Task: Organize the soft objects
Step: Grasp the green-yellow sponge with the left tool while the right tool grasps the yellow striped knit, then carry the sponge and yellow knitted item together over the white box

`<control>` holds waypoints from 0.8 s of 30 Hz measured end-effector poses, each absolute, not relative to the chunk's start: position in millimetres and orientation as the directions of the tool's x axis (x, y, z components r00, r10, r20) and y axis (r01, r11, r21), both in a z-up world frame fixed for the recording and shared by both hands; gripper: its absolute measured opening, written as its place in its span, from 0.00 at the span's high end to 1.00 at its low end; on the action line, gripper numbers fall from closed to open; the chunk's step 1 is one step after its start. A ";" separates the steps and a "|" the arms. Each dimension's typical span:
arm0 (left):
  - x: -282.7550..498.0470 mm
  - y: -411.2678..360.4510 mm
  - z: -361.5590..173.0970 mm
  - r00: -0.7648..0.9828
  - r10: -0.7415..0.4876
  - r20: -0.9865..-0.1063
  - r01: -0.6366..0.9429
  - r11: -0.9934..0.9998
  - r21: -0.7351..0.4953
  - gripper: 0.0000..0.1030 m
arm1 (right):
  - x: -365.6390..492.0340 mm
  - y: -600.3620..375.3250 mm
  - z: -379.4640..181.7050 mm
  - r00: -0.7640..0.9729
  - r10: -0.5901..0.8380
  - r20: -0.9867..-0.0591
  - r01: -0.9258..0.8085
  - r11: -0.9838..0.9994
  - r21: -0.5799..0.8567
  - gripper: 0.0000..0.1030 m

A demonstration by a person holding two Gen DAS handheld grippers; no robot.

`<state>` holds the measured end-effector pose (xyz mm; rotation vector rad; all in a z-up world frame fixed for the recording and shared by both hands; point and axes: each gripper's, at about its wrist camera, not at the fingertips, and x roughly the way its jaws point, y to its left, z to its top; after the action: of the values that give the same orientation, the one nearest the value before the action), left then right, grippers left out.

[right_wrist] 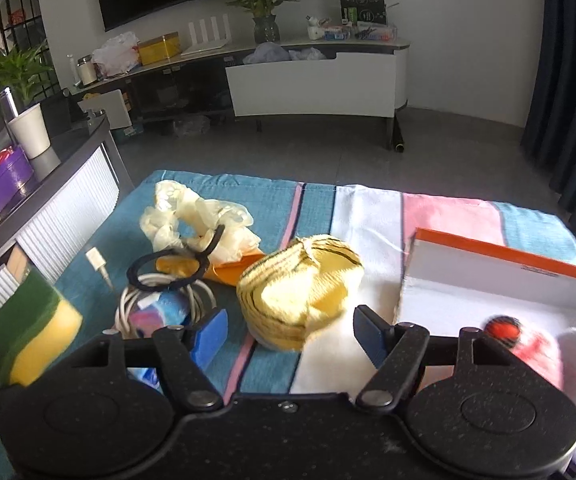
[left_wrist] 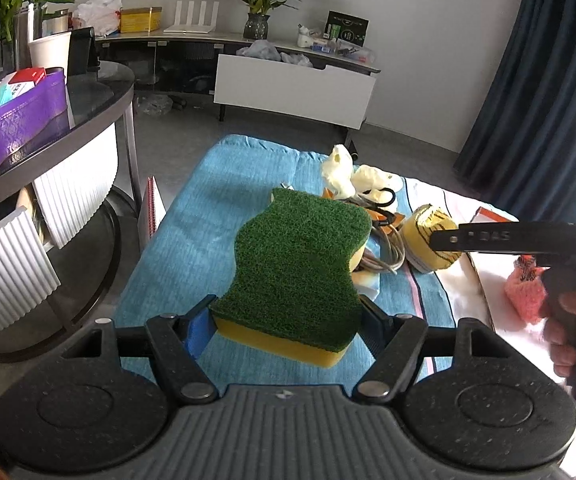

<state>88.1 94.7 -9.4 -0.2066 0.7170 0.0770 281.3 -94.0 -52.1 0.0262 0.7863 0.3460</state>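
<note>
A green-topped yellow sponge [left_wrist: 300,264] is clamped between the blue pads of my left gripper [left_wrist: 288,320] and held above the blue towel [left_wrist: 191,224]; it also appears as the sponge [right_wrist: 35,328] at the left edge of the right wrist view. A yellow rolled cloth with dark stripes [right_wrist: 300,288] lies on the towel just ahead of my right gripper [right_wrist: 292,336]. That gripper is open, its pads on either side of the roll and clear of it. In the left wrist view one right finger [left_wrist: 488,236] reaches over the striped roll [left_wrist: 432,240].
A white box with an orange rim [right_wrist: 488,280] at the right holds an orange-red ball [right_wrist: 504,330] and a pink knitted piece [left_wrist: 524,292]. A coiled white cable [right_wrist: 159,300], black hair tie [right_wrist: 159,272] and cream scrunchie [right_wrist: 191,216] lie left of the roll. A side table [left_wrist: 87,120] stands at the left.
</note>
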 end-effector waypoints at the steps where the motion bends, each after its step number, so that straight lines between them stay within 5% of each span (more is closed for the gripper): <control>1: 89.0 94.5 -8.8 0.753 0.002 -0.658 -0.144 0.976 -0.162 0.29 | 286.7 -92.7 -54.8 0.647 0.323 -0.690 -0.298 0.941 0.161 0.19; 3: 90.8 94.3 -7.5 0.755 0.002 -0.656 -0.144 0.976 -0.162 0.29 | 294.7 -88.0 -59.3 0.646 0.314 -0.696 -0.295 0.943 0.152 0.20; 5: 92.2 93.6 -6.8 0.756 0.005 -0.654 -0.146 0.976 -0.160 0.29 | 301.7 -84.1 -63.8 0.641 0.311 -0.702 -0.300 0.943 0.143 0.37; 7: 92.9 92.7 -5.7 0.758 0.008 -0.652 -0.149 0.976 -0.161 0.29 | 305.8 -83.6 -66.7 0.637 0.316 -0.703 -0.298 0.942 0.153 0.66; 9: 92.3 92.0 -4.7 0.762 0.008 -0.648 -0.149 0.975 -0.162 0.29 | 304.1 -85.2 -66.3 0.636 0.324 -0.700 -0.300 0.940 0.163 0.78; 24: 82.3 73.9 14.4 0.779 0.025 -0.627 -0.153 0.977 -0.150 0.29 | 219.0 -111.6 -21.4 0.702 0.358 -0.616 -0.352 0.926 0.138 0.81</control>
<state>82.3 73.9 14.4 -0.1975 0.6725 0.0971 219.0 -111.6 -21.4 0.0096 0.6880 0.3949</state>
